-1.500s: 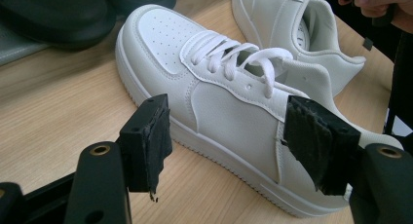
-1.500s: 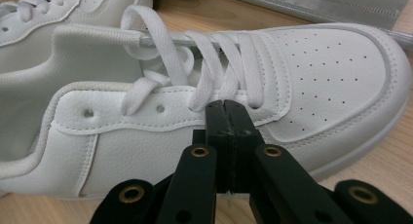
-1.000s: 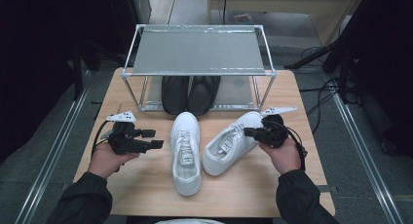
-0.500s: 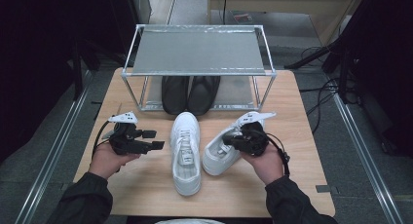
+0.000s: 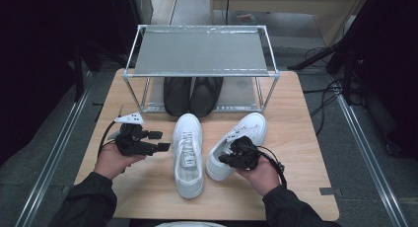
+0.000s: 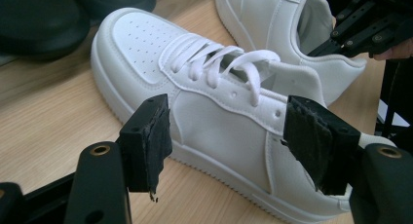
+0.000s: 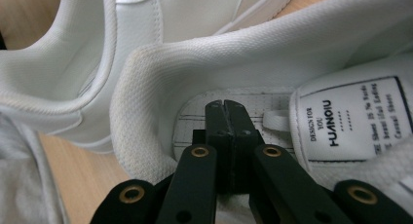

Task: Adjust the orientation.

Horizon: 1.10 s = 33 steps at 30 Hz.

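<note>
Two white sneakers lie side by side on the wooden table. The left sneaker [image 5: 188, 153] points its toe at the rack, and the right sneaker [image 5: 244, 131] lies angled with its toe to the upper right. My left gripper [image 5: 162, 147] is open just left of the left sneaker [image 6: 214, 102], level with its side, its pads [image 6: 146, 141] wide apart and not touching it. My right gripper [image 5: 223, 159] is shut with nothing between its jaws. Its tips [image 7: 226, 107] reach into the heel opening of the right sneaker [image 7: 146, 78], over the insole beside the tongue label.
A metal-framed shoe rack [image 5: 199, 52] stands at the back of the table [image 5: 305, 138], with a pair of black shoes [image 5: 192, 94] on its lower level. Bare wood lies to the right of the sneakers and along the front edge.
My right gripper has moved left and down, from beside the right sneaker's heel into its opening. The left gripper and both sneakers have stayed put.
</note>
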Each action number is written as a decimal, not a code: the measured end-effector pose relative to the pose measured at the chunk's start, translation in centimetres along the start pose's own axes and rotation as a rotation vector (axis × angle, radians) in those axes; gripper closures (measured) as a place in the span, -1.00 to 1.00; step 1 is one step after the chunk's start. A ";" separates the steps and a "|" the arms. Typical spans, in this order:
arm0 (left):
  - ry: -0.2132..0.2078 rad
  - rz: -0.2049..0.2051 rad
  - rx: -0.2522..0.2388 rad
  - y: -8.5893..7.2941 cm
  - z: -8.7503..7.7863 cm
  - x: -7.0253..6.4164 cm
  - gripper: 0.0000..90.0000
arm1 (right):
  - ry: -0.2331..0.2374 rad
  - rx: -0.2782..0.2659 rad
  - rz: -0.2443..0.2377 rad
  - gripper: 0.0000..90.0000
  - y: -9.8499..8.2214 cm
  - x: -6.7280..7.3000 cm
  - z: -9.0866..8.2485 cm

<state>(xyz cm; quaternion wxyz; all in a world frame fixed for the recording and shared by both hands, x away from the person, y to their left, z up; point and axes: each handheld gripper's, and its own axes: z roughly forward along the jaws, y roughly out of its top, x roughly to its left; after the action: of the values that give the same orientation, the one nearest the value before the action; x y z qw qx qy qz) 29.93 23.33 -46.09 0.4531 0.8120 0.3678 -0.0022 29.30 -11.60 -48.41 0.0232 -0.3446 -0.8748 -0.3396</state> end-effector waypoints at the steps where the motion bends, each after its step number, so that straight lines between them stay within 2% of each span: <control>1: -0.008 0.009 0.000 0.1 0.1 0.0 -0.24 | 0.003 -0.001 0.003 1.00 -0.1 0.0 -0.1; 4: -0.016 0.004 0.001 0.4 0.5 0.0 -0.24 | 0.008 0.003 0.002 1.00 -0.6 0.0 -0.5; 7: -0.016 0.016 0.016 0.6 0.9 0.0 -0.24 | 0.021 0.006 0.007 1.00 -1.2 -0.1 -1.2; 8: -0.020 0.018 0.023 0.7 1.0 0.1 -0.24 | 0.029 -0.008 -0.015 1.00 -1.5 -0.2 -1.6; 10: -0.022 0.024 0.021 0.8 1.2 0.0 -0.22 | 0.033 -0.028 -0.003 1.00 -2.1 -0.3 -2.5; 13: -0.017 0.060 0.023 1.0 1.5 -0.1 -0.15 | 0.041 -0.044 0.022 1.00 -2.7 -0.7 -3.5; 16: -0.016 0.079 0.025 1.3 1.8 -0.3 -0.06 | 0.024 -0.048 0.024 1.00 -3.0 -0.6 -3.8; 20: -0.013 0.115 0.027 1.5 2.1 -0.5 0.06 | 0.014 -0.105 0.032 1.00 -3.1 -0.4 -5.1; 24: -0.008 0.117 0.036 1.5 2.4 -0.4 0.16 | -0.041 -0.199 0.038 1.00 -3.1 -0.5 -7.5; 26: -0.006 0.120 0.040 1.4 2.5 -0.4 0.25 | -0.071 -0.230 0.056 1.00 -3.4 -1.0 -8.5; 28: -0.001 0.139 0.048 1.3 2.7 -0.4 0.40 | -0.095 -0.232 0.078 1.00 -3.8 -1.9 -8.9; 31: 0.012 0.136 0.063 1.2 2.8 -0.4 0.56 | -0.125 -0.215 0.123 1.00 -4.4 -3.6 -8.9; 33: 0.005 0.112 0.051 1.3 2.8 -0.4 0.70 | -0.155 -0.197 0.166 1.00 -4.7 -5.2 -8.4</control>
<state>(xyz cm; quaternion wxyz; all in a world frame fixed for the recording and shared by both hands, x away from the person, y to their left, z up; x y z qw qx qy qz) 31.35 20.64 -46.68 0.4306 0.8426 0.3229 0.0157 28.72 -22.21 -46.10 -0.0502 -0.4417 -0.8048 -0.3933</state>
